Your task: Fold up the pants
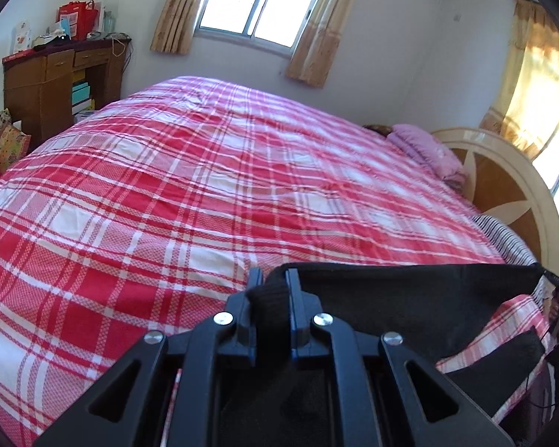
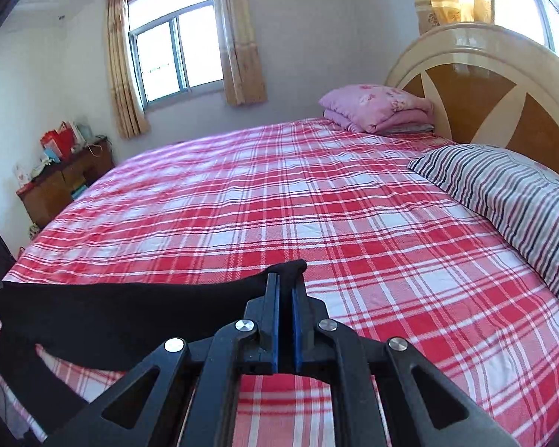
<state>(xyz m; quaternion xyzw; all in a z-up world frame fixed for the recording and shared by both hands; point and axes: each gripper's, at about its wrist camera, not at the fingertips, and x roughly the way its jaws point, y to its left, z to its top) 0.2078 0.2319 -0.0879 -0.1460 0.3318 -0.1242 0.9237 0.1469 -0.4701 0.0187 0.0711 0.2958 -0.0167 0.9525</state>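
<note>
While one pair of black pants (image 1: pixel 410 298) hangs stretched above the plaid bed (image 1: pixel 205 186), left gripper (image 1: pixel 271 298) and right gripper (image 2: pixel 286 298) each pinch a corner — only the right view shows the striped pillow (image 2: pixel 510 201) fully.

A wide bed covered with a red-and-white plaid cotton sheet (image 2: pixel 316 201) is filling most of both views, its surface lying mostly smooth with slight wrinkles. A curved cream-and-brown wooden headboard (image 2: pixel 484 74) is standing at the bed's head. A folded pink floral quilt (image 2: pixel 376 108) is resting on the sheet at the far corner, against the headboard. A grey-and-white striped pillow (image 2: pixel 510 193) is lying on the sheet nearer the camera, also beside the headboard. A pair of black fabric pants (image 1: pixel 410 298) is stretching across the near edge of the sheet.
</note>
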